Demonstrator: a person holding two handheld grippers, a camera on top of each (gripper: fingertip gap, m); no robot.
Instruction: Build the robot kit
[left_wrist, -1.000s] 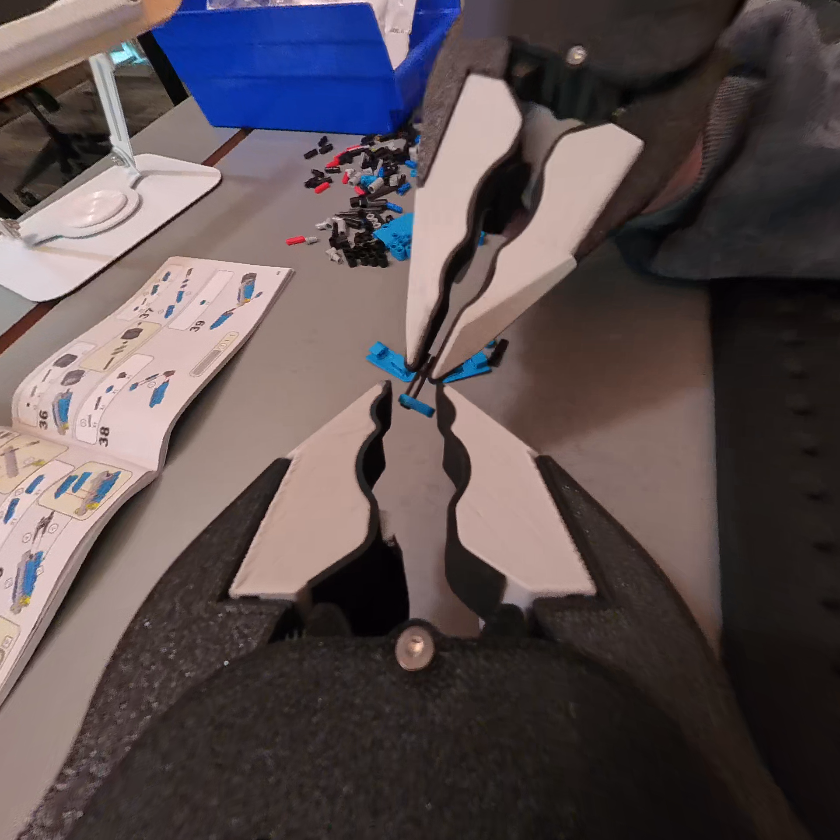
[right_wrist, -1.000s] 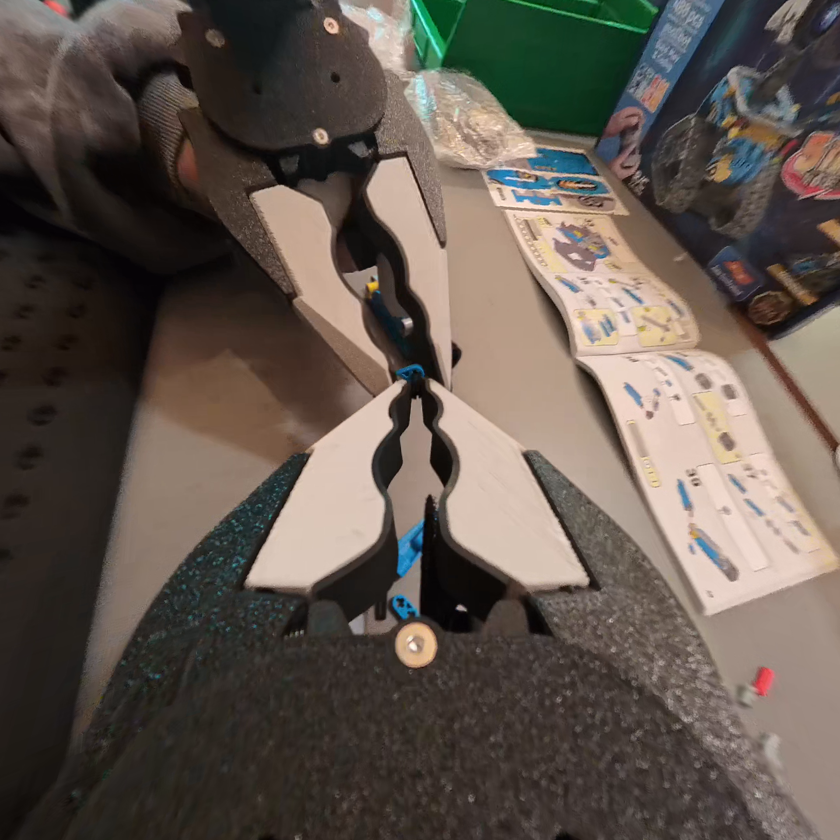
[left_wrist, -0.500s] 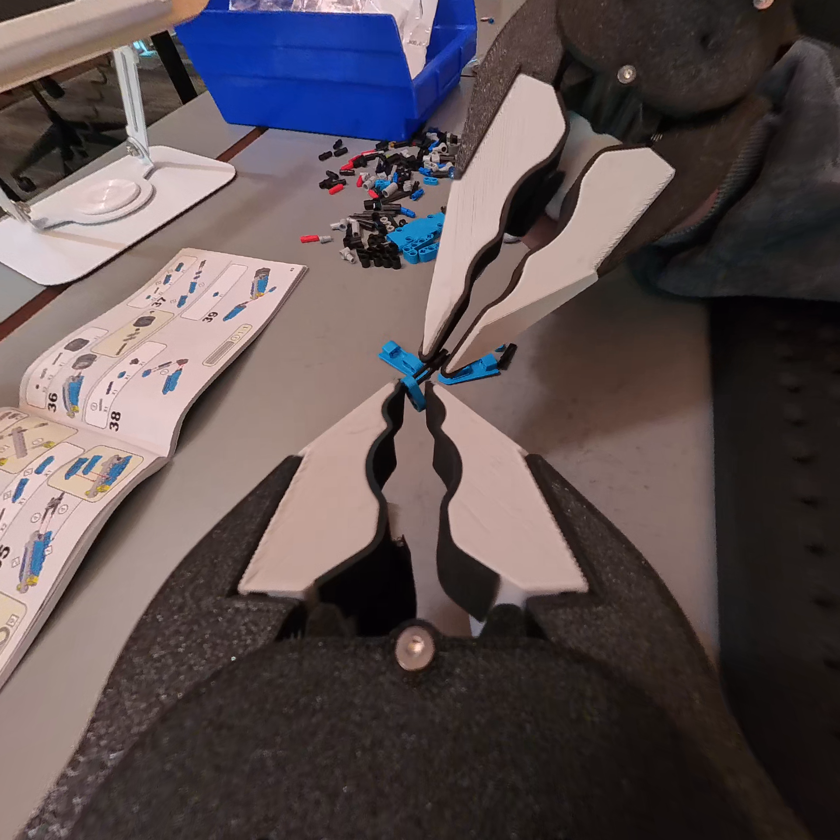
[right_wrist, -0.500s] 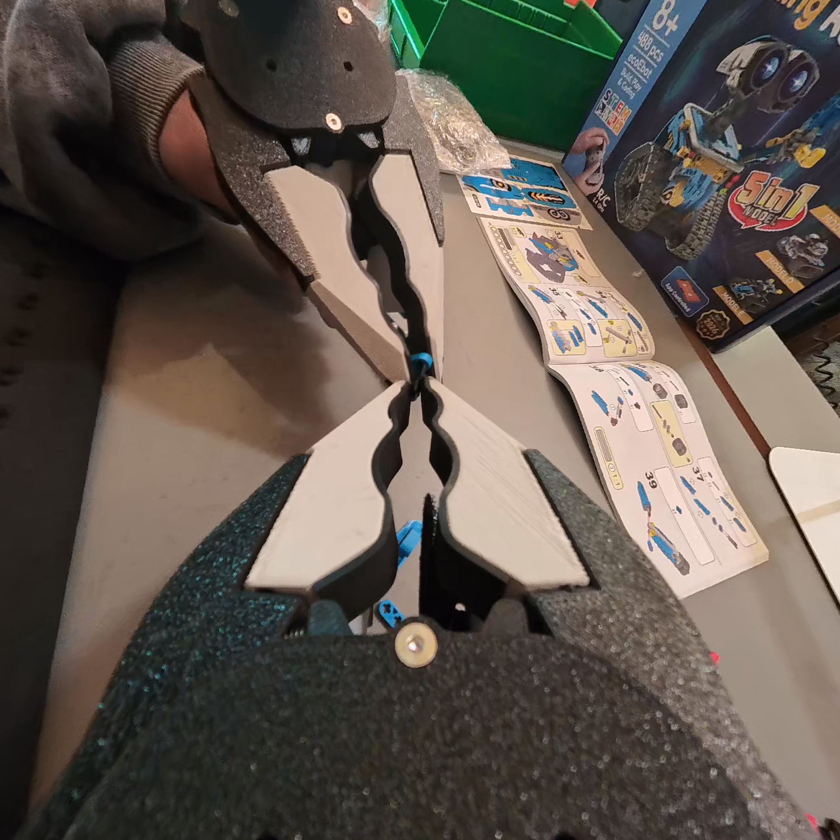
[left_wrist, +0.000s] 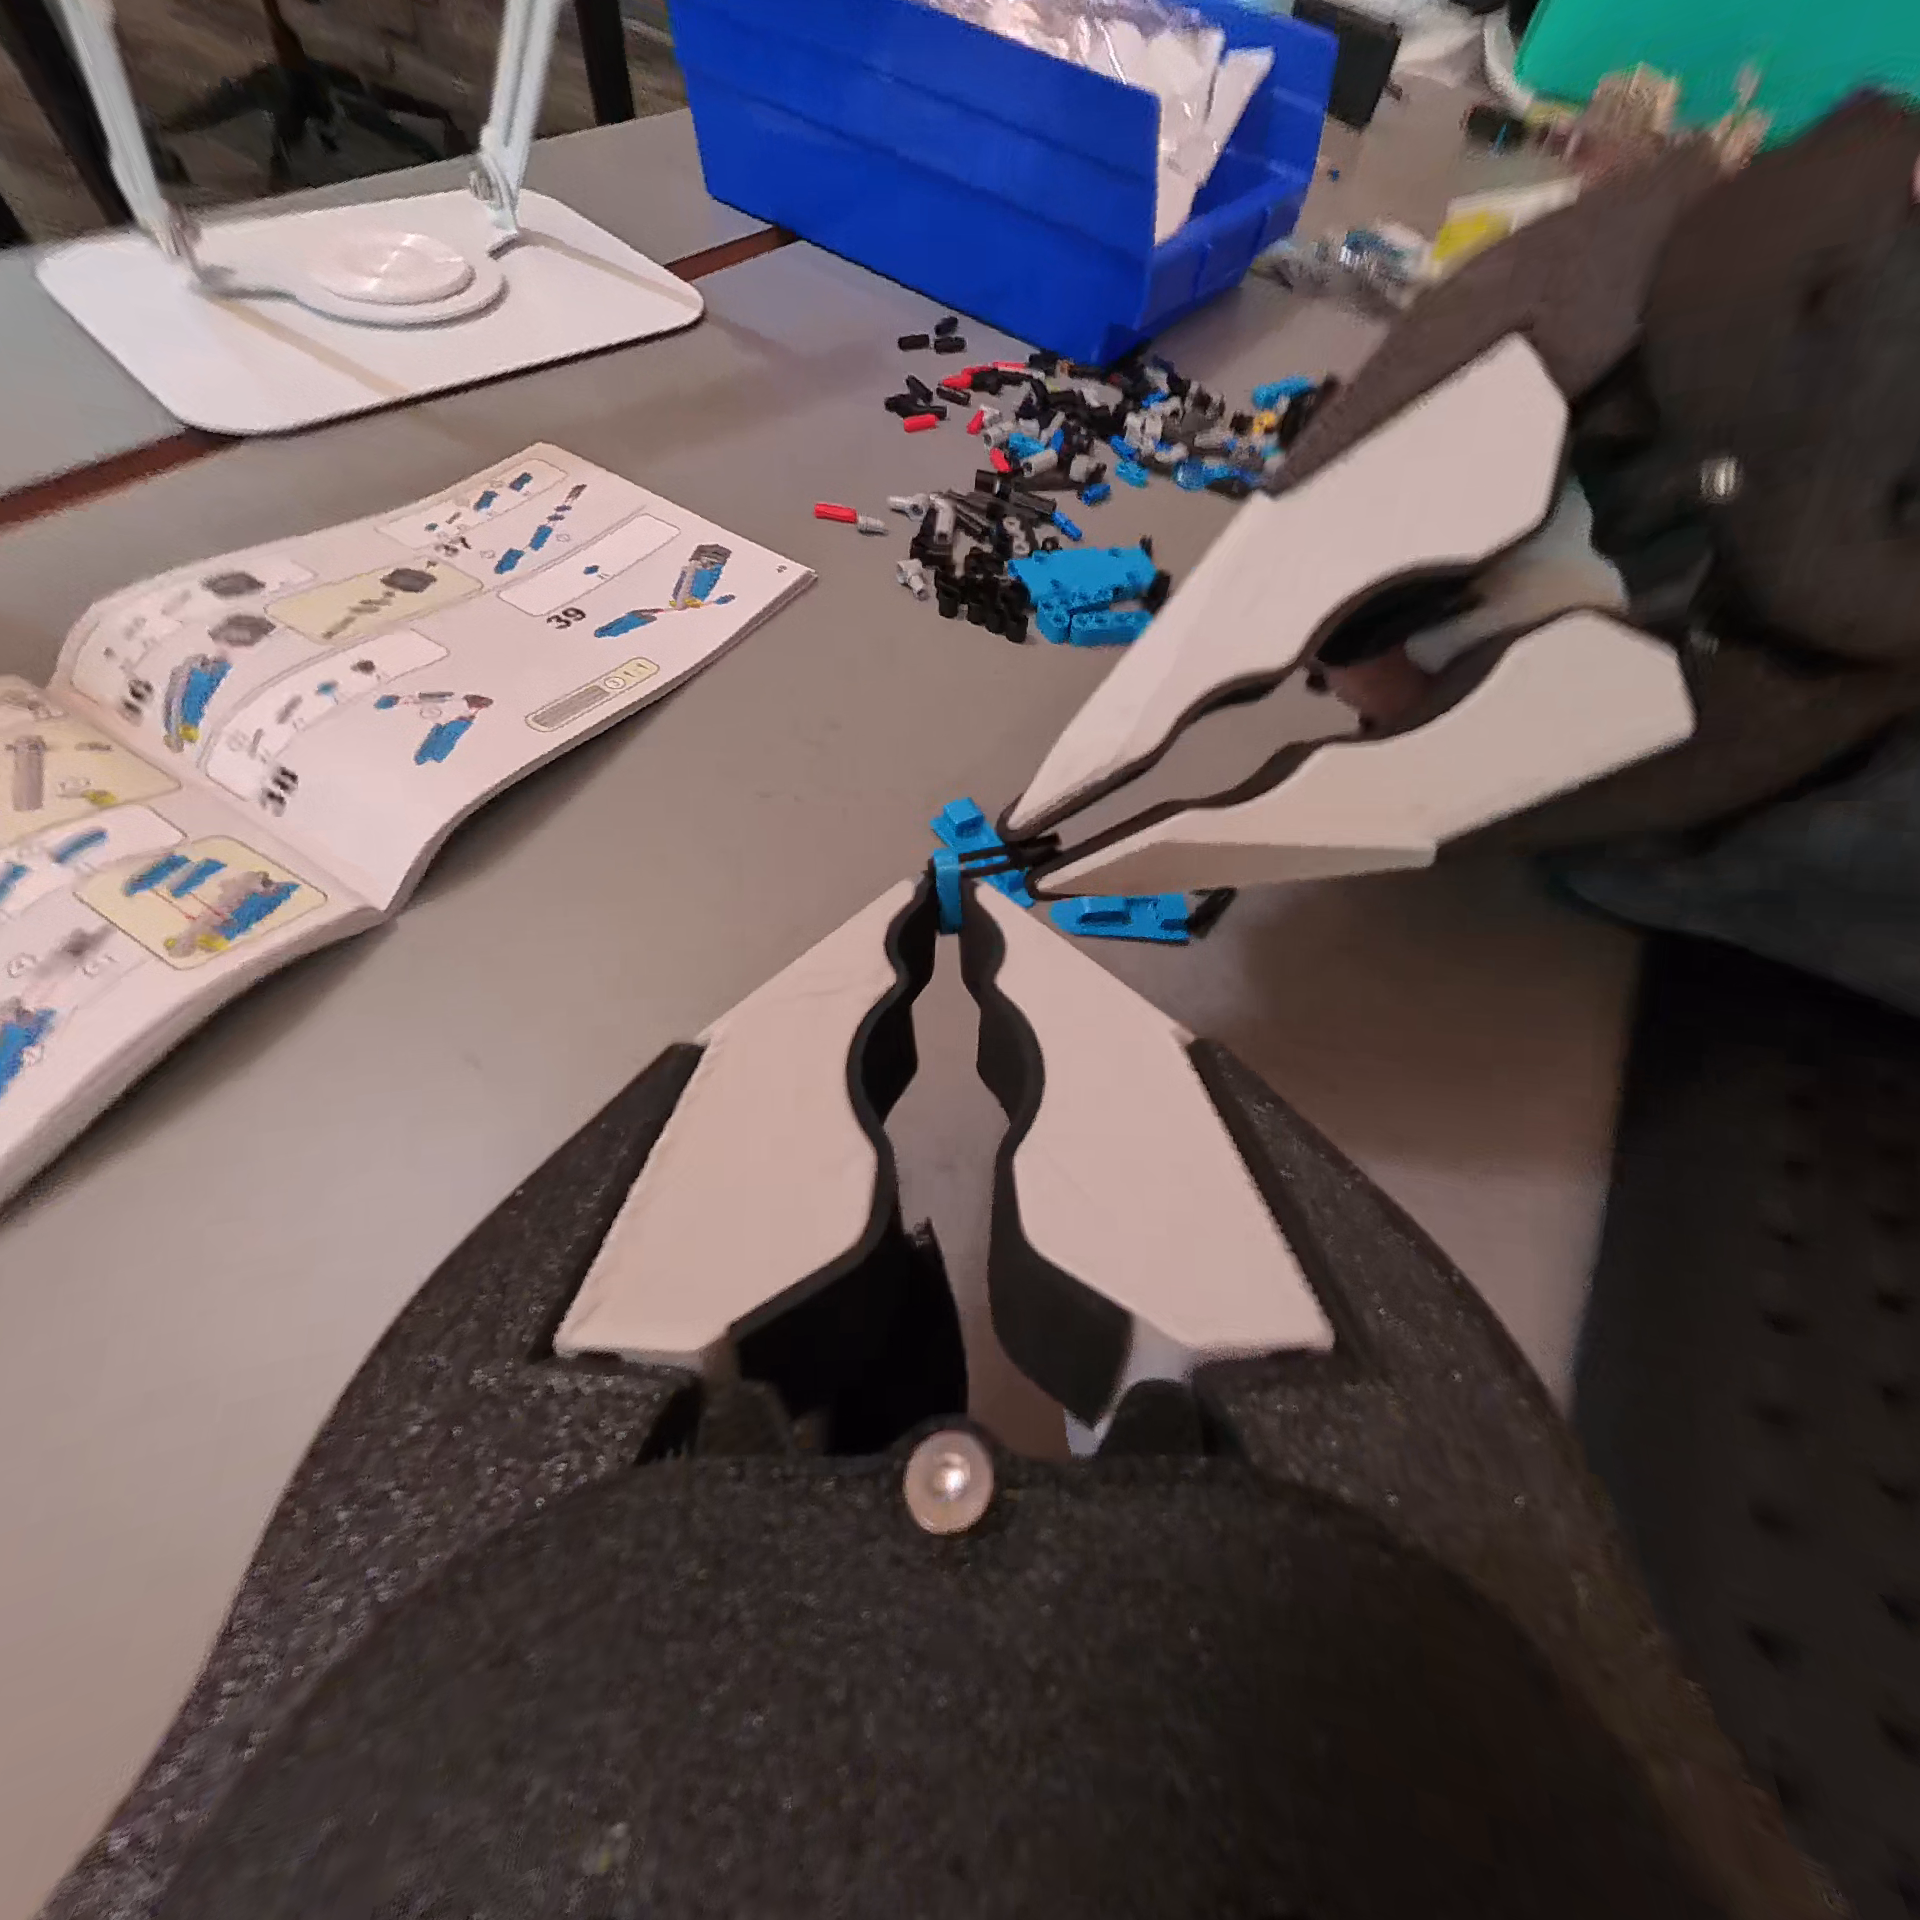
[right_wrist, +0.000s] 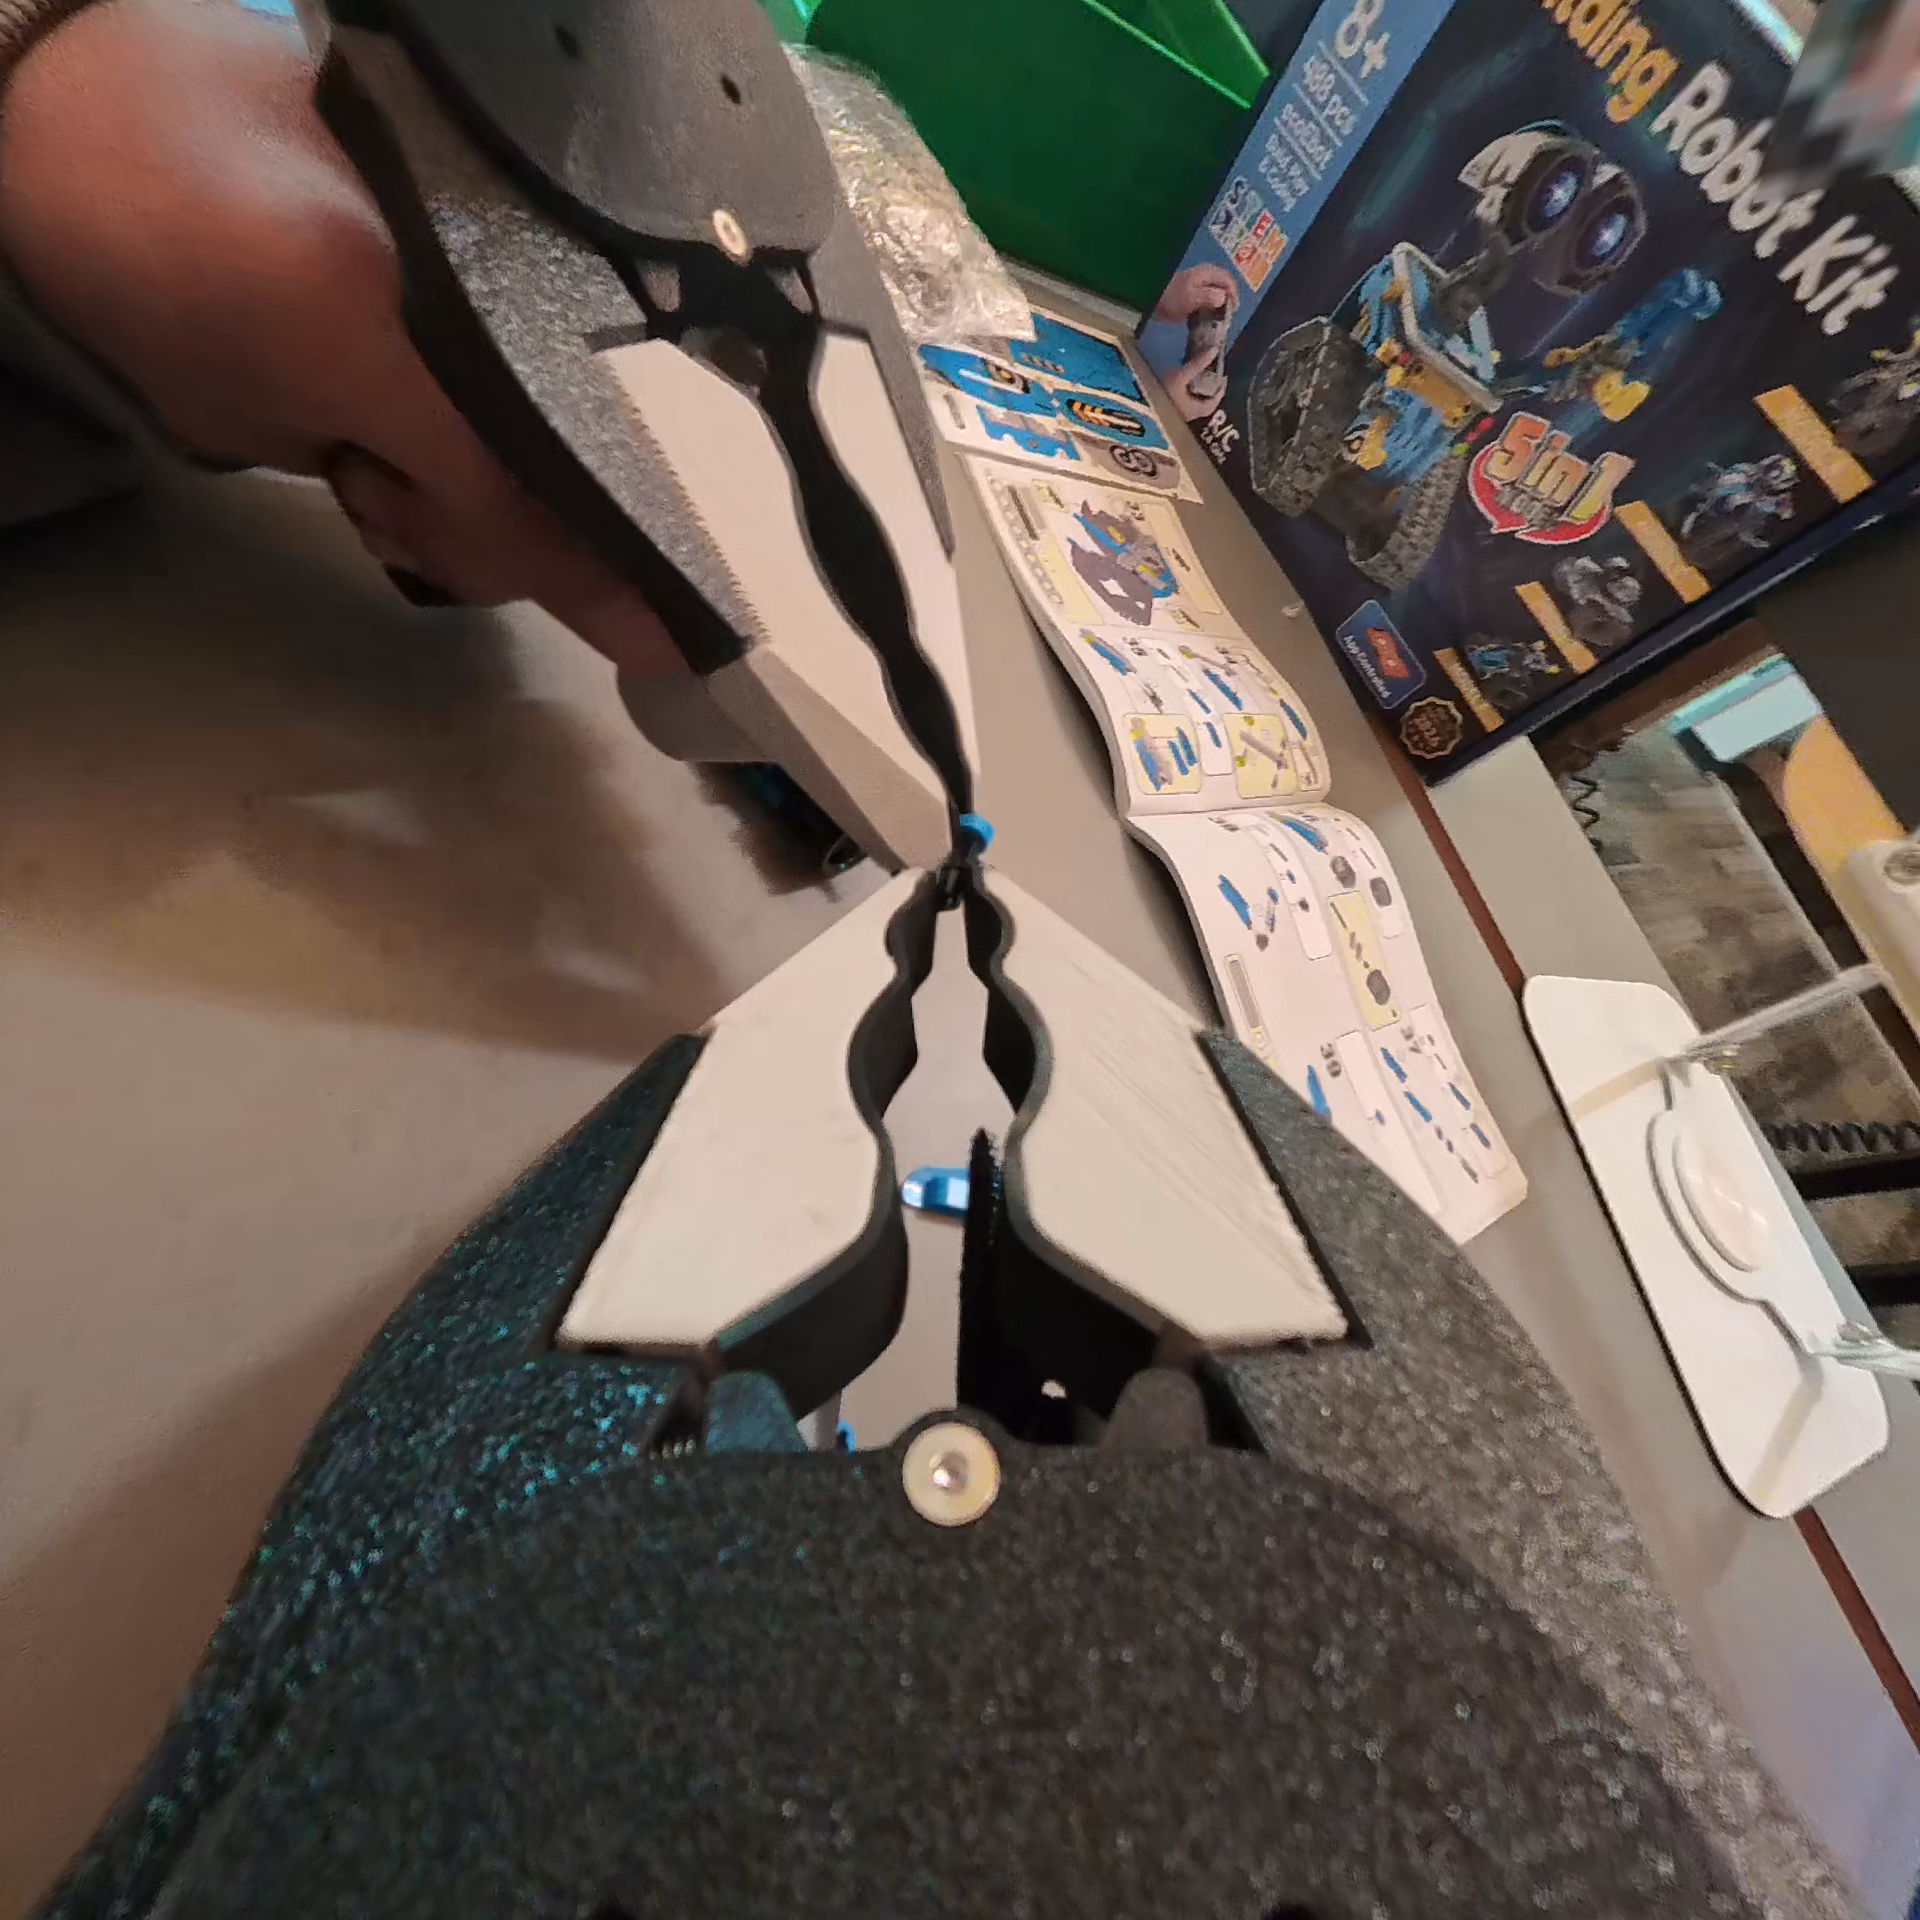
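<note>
Your left gripper (left_wrist: 948, 902) is closed on a small blue connector (left_wrist: 948, 883), pinched at its very tips above the grey table (left_wrist: 582, 1039). Your right gripper (left_wrist: 1029, 857) meets it tip to tip, jaws clamped on a thin black pin (left_wrist: 1003, 854) that reaches the connector; whether the pin sits inside it is too small to tell. From your right wrist view the joint is mostly hidden by the fingertips. Loose blue flat pieces (left_wrist: 1122, 916) lie just beneath. Farther off sit the open instruction booklet (left_wrist: 343, 707), a pile of small parts (left_wrist: 1060, 488), a blue bin (left_wrist: 966, 156), and a kit box (right_wrist: 1558, 343) cut off at the frame edge.
</note>
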